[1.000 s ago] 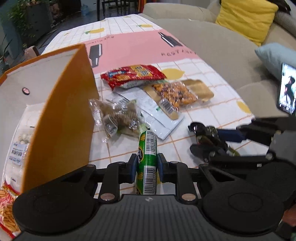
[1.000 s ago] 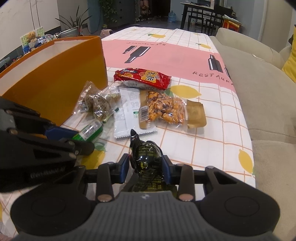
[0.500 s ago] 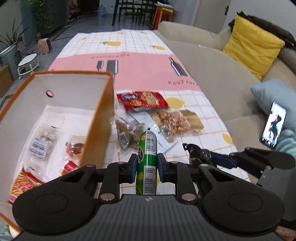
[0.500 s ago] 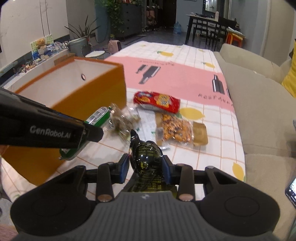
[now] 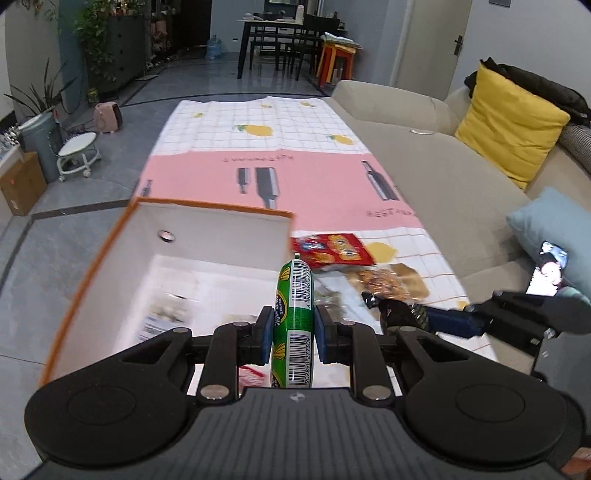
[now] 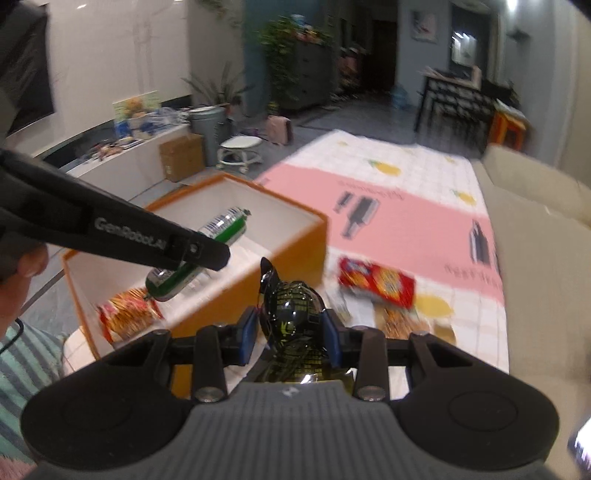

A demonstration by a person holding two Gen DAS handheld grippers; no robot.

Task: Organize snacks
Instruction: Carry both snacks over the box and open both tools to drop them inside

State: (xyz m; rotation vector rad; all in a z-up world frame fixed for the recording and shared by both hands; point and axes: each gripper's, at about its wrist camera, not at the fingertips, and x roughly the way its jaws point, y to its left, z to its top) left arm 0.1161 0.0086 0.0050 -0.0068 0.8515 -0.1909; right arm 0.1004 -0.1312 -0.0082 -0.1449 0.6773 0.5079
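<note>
Left gripper (image 5: 292,330): clamped on a green barcoded sausage-shaped tube (image 5: 293,325), above the orange white-lined box (image 5: 221,236).
Right gripper (image 6: 290,334): gripping a shiny black-and-yellow foil packet (image 6: 291,314) beside the box.

A home living room: beige sofa (image 5: 424,155) with yellow cushion (image 5: 511,122), dining table (image 5: 280,26), potted plants (image 6: 280,55).

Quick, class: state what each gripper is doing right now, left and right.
Left gripper: closed on the green sausage tube, above the orange box.
Right gripper: closed on the black foil snack packet.
</note>
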